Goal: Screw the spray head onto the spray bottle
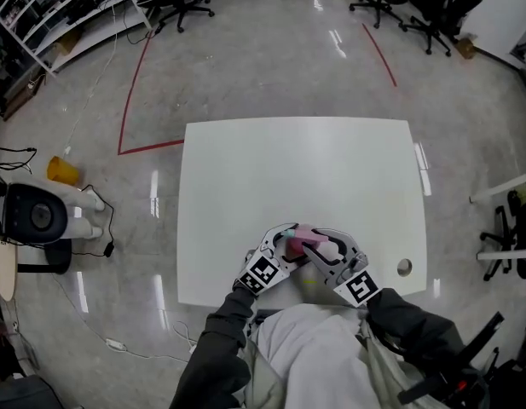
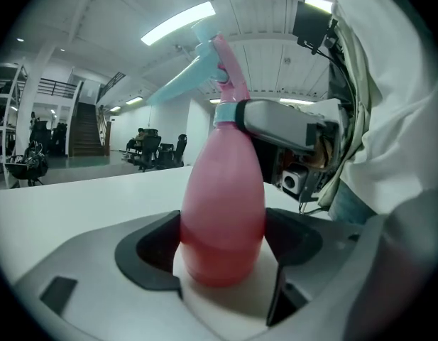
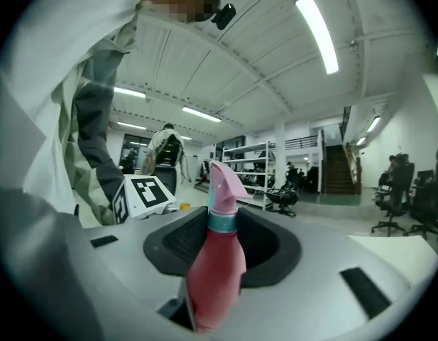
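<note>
One spray bottle (image 2: 222, 212), one spray head (image 2: 229, 77), two hand-held grippers (image 1: 286, 239) (image 1: 328, 247)

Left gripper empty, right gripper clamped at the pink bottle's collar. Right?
No. The left gripper is not empty: the left gripper view shows its jaws clamped on the lower body of the pink bottle. The right gripper is at the collar.

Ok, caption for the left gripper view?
Left gripper holds the pink plastic spray bottle by its body; right gripper clamps its teal collar.

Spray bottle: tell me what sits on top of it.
The spray head sits on the bottle; it is pink with a teal trigger. The right claw grips its collar, so the threads underneath are covered.
</note>
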`<action>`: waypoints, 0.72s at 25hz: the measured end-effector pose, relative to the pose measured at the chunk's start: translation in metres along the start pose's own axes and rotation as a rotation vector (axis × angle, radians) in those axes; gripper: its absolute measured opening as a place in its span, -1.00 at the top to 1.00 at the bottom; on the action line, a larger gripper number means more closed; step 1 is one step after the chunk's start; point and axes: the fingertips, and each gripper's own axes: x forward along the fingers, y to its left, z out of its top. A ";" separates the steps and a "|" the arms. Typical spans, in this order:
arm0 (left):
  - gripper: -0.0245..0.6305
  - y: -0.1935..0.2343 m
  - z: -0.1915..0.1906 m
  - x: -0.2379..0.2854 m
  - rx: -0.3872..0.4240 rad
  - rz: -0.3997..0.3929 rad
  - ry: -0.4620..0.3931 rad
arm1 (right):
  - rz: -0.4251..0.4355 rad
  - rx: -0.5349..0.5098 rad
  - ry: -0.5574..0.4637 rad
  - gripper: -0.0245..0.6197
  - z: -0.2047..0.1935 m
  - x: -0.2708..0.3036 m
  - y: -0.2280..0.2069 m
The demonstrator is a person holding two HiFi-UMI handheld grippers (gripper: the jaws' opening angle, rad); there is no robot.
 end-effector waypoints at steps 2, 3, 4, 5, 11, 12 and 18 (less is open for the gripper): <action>-0.25 0.000 -0.002 0.001 -0.003 0.010 0.001 | -0.125 -0.009 -0.016 0.54 0.000 -0.002 -0.001; -0.25 -0.001 -0.005 0.002 -0.002 0.016 0.002 | -0.178 -0.029 0.014 0.54 -0.003 -0.004 -0.001; -0.25 -0.001 -0.006 0.003 -0.001 0.022 0.005 | -0.213 -0.061 0.070 0.54 -0.009 -0.006 0.000; -0.25 0.000 -0.007 0.003 -0.001 0.026 0.008 | -0.229 -0.094 0.132 0.54 -0.014 -0.007 0.001; -0.25 -0.002 -0.002 0.009 -0.003 0.030 0.009 | -0.105 -0.032 0.151 0.48 0.000 -0.031 0.015; -0.25 0.000 -0.002 0.009 -0.003 0.030 0.009 | -0.075 -0.062 0.185 0.48 -0.003 -0.033 0.016; -0.25 0.001 -0.002 0.006 -0.007 0.037 0.006 | -0.072 -0.067 0.241 0.49 -0.012 -0.023 0.008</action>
